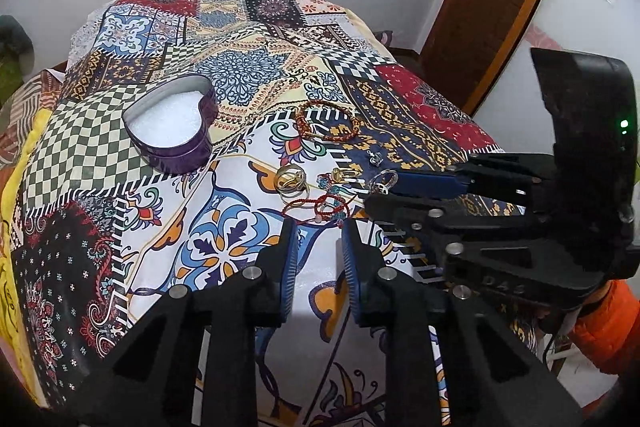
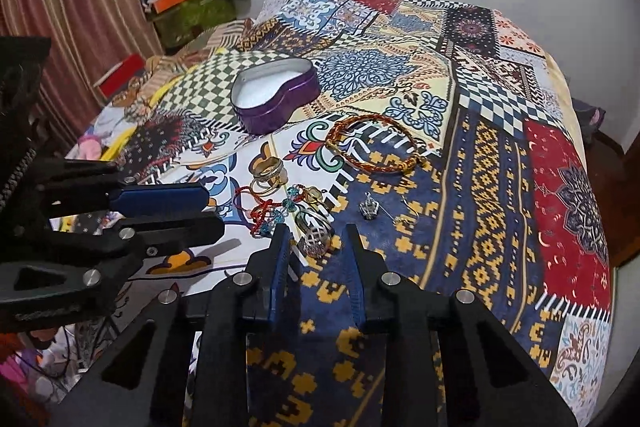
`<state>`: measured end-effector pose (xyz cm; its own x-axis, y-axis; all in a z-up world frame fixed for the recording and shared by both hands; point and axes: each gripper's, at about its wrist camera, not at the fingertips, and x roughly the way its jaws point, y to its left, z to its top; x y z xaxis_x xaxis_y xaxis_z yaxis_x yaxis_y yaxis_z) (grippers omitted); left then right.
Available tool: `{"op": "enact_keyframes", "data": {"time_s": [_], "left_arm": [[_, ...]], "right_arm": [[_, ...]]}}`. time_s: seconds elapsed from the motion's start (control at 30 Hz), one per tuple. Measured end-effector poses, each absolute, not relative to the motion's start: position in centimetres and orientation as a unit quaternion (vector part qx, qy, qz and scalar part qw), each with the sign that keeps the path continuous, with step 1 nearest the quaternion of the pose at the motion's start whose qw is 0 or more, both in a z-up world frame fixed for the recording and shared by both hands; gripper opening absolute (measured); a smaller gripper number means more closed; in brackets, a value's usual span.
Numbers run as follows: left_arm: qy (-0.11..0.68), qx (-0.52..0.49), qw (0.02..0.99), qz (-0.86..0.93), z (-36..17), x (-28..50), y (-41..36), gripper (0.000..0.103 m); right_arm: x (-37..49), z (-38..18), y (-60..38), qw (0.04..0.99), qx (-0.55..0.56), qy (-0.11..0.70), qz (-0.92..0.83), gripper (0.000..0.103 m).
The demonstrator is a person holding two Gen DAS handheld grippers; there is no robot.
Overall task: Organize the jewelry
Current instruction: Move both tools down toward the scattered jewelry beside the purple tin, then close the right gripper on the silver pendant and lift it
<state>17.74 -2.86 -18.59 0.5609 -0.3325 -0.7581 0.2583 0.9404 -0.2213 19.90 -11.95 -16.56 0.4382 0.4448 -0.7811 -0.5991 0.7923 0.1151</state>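
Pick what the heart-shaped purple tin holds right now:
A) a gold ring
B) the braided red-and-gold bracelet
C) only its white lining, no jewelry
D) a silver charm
C: the heart-shaped purple tin shows only white lining inside, while the braided bracelet, gold rings and silver charm all lie on the patterned cloth outside it.

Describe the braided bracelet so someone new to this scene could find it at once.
Start at the purple heart-shaped tin on the patchwork cloth. Just to its right, nearer the camera, lies the braided bracelet, a red and gold cord loop. It is the biggest loop, apart from the cluster of rings.
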Motion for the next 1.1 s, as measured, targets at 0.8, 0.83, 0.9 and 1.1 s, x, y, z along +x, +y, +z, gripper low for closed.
{"op": "enact_keyframes", "data": {"time_s": [0.8, 0.83, 0.9, 1.1], "left_arm": [[0.435, 0.006, 0.887, -0.152, -20.1, 19.6, -5.1, 0.021], [0.434, 0.004, 0.888, -0.152, -20.1, 19.6, -5.1, 0.02], [0.433, 0.0, 0.888, -0.152, -20.1, 19.6, -5.0, 0.009], [0.423, -0.005, 0.894, -0.149, -19.8, 19.4, -5.0, 0.008]], "right_arm": [[19.2, -15.3, -14.2, 0.859, -0.055, 0.412, 0.3, 0.015], [19.2, -15.3, -14.3, 0.859, -0.053, 0.412, 0.3, 0.015], [19.1, -15.3, -14.4, 0.859, -0.051, 0.412, 0.299, 0.015], [19.1, -15.4, -14.8, 0.86, -0.046, 0.414, 0.296, 0.015]]}}
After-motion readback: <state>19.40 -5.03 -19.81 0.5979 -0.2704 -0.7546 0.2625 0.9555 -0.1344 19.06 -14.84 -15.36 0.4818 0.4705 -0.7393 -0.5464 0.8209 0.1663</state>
